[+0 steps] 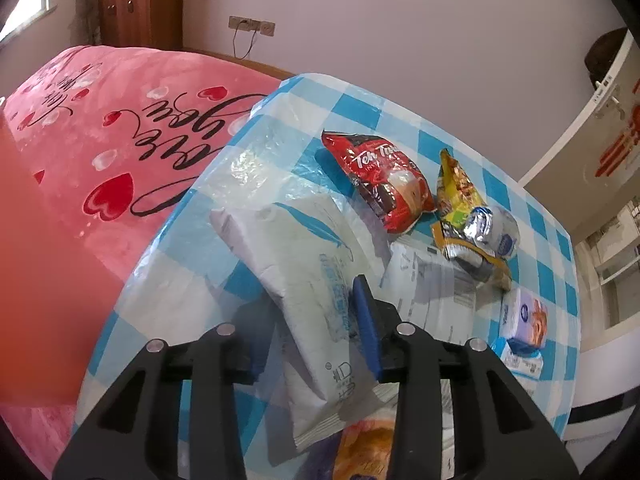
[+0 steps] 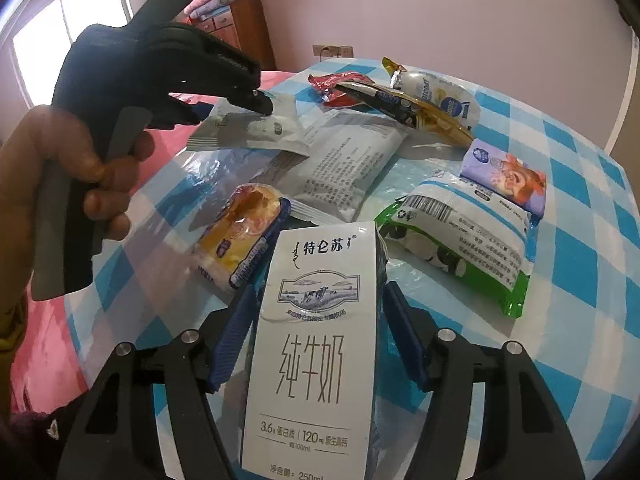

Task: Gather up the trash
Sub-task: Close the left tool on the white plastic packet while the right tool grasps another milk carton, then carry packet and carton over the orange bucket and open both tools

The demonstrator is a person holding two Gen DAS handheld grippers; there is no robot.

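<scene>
Red packet [image 1: 382, 178] reads "Teh Tar…" in white script; the rest is cut off by creases. Milk carton [image 2: 316, 344] is white with a cow-and-pasture drawing, large characters 纯牛奶, top line 特仑苏, and lower down "3.6", "120" and "250ml". Pink blanket [image 1: 120, 140] carries black cursive and red hearts; you can't read it upside down. Small print on the other wrappers is too fine to make out.

Your left gripper [image 1: 316, 320] has its jaws nearly together, pinching the edge of a pale grey pouch [image 1: 296, 264]. In the right wrist view the pouch hangs tilted from that gripper [image 2: 256, 110], its far end lifted off the table [image 2: 580, 280]. Your hand [image 2: 80, 168] wraps the handle.

Your right gripper [image 2: 316, 320] stands about half open, the carton between the blue pads [image 2: 236, 336]. Both sit right at its sides; firm contact can't be told.

The rest of the trash lies on the blue-check cloth: a gold-and-silver foil wrapper [image 1: 476, 224] beside the red packet, a lilac tissue pack [image 2: 504, 178], a green-and-white bag [image 2: 460, 240], a yellow snack pack [image 2: 240, 236], and a white printed pouch [image 2: 344, 168] in the middle.
</scene>
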